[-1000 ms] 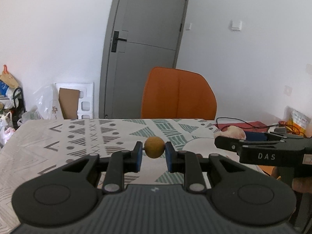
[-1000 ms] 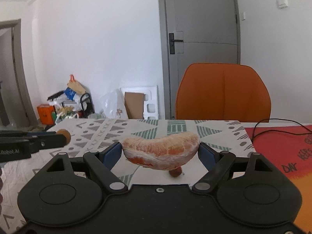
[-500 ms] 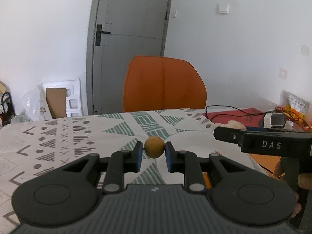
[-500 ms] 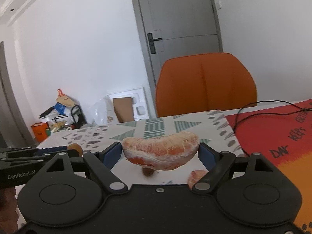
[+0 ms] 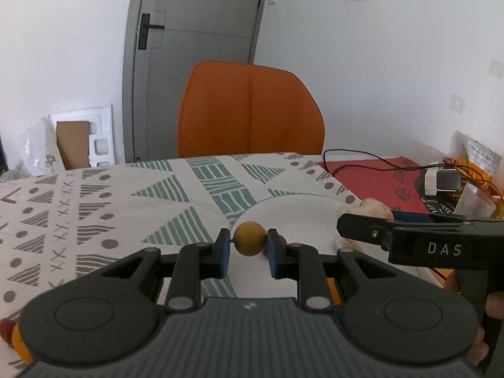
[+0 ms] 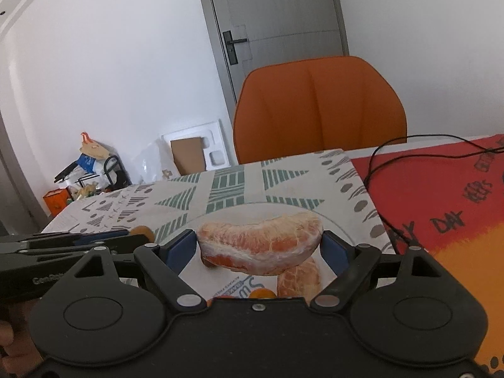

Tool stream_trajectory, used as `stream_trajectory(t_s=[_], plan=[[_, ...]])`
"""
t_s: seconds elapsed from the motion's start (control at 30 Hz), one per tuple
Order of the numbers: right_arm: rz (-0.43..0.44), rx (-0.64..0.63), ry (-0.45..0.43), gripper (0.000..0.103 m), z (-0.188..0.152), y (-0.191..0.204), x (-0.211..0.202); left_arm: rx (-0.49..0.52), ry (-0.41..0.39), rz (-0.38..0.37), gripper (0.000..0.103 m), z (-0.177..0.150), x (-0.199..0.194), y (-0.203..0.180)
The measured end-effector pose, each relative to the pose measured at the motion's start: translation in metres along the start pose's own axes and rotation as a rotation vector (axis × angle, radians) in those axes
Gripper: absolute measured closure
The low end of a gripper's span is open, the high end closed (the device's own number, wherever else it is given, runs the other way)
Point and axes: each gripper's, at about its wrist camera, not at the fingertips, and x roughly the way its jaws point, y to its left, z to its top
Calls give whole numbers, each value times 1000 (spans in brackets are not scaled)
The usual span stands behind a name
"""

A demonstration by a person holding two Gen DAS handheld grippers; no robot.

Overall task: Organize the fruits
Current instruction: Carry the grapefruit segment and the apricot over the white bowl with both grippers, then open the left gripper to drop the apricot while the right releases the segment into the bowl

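Two hand-held grippers are shown, each closed on a piece of fruit above a white plate (image 5: 293, 212). In the left wrist view, a small round tan-brown fruit (image 5: 249, 238) is pinched between the blue pads of the left hand-held gripper (image 5: 248, 245) at lower centre of the frame, with the jaws narrowed to the fruit's width. In the right wrist view, a peeled orange segment (image 6: 261, 244) is clamped lengthwise between the blue pads of the right hand-held gripper (image 6: 260, 249), with the jaws spread wide to span it. A second peeled segment (image 6: 299, 278) is seen lying on the plate (image 6: 204, 274) directly below, at lower centre. The plate is set on a bench covered by a patterned cloth (image 5: 126, 208). An orange chair (image 5: 250, 111) is placed behind the bench at centre frame. A red mat (image 6: 441, 201) crossed by a black cable (image 6: 393, 145) occupies the right side.
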Motion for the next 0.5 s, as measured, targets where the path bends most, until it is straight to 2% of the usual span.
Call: stream_trajectory(t_s=[0.17, 0.5], plan=[[-10, 13, -24, 19, 3, -3, -7, 3, 15, -18, 80, 0, 10, -6], [-13, 32, -35, 19, 6, -6, -11, 31, -6, 24, 76, 4, 3, -13]])
